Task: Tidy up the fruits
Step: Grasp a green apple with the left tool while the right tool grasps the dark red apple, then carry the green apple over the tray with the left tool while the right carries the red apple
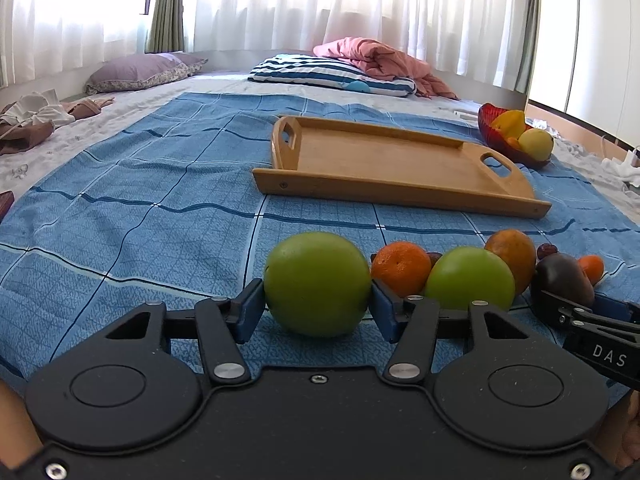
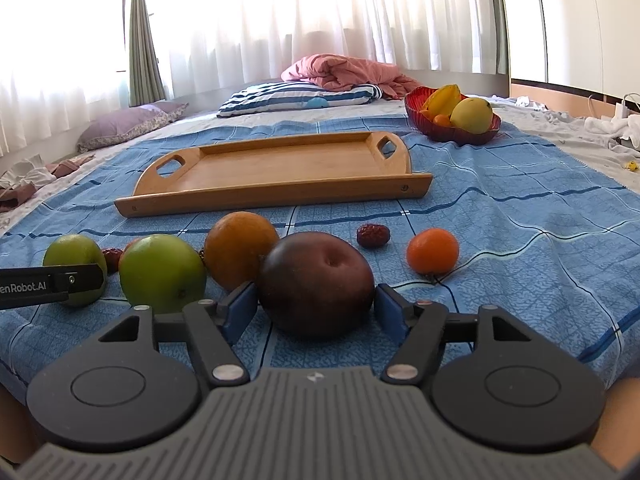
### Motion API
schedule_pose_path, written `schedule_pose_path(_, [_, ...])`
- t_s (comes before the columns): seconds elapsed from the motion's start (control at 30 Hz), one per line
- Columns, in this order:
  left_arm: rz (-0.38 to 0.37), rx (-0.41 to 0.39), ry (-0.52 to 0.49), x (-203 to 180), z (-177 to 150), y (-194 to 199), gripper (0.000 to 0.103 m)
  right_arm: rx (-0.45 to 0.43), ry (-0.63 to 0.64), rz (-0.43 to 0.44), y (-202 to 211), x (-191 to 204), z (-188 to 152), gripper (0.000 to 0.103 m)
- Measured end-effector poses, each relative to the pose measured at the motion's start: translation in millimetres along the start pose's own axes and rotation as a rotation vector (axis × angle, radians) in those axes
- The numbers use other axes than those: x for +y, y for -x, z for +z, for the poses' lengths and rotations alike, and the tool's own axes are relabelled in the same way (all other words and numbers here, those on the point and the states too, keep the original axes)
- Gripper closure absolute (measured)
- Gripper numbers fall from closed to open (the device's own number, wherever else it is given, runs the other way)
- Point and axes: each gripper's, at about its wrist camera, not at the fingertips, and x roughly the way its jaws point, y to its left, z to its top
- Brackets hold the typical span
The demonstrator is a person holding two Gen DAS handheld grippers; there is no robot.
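Left gripper jaws clamping green apple

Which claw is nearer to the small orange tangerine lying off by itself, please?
Right. The right claw, around the dark plum, sits just beside the tangerine; the left claw brackets the far green apple.

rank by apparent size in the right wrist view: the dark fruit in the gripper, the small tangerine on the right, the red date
1. dark fruit, largest, though it is also nearest the camera
2. small tangerine
3. red date, smallest
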Motion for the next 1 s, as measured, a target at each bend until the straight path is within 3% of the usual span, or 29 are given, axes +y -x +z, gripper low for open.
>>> schedule_pose_path(0.13, [-0.001, -0.002, 0.010, 0.3, 0.4, -0.8, 0.049, 0.005, 0.000, 0.007, -2.5, -1.3, 0.7, 0.025])
schedule_pose_path(0.2, [-0.001, -0.003, 0.005, 0.3, 0.5, 0.1, 0.049, 0.010, 0.004, 0.007, -3.2, -1.4, 1.0, 0.036])
schedule_pose_path(0.3, [0.010, -0.011, -0.016, -1.0, -0.2, 2.7, 0.049, 0.012, -0.002, 0.011, -3.0, -1.4, 2.9, 0.038])
schedule_pose_path(0.77, [0.019, -0.056, -0.015, 2.1, 14.2, 18.6, 0.050, -0.047, -0.022, -0.003, 8.0, -8.1, 14.4, 0.038])
schedule_pose_path(1.0, [-0.016, -0.081, -0.025, -1.4, 31.2, 19.4, 0.050, -0.075, -0.020, -0.007, 9.9, -13.2, 24.9, 0.038])
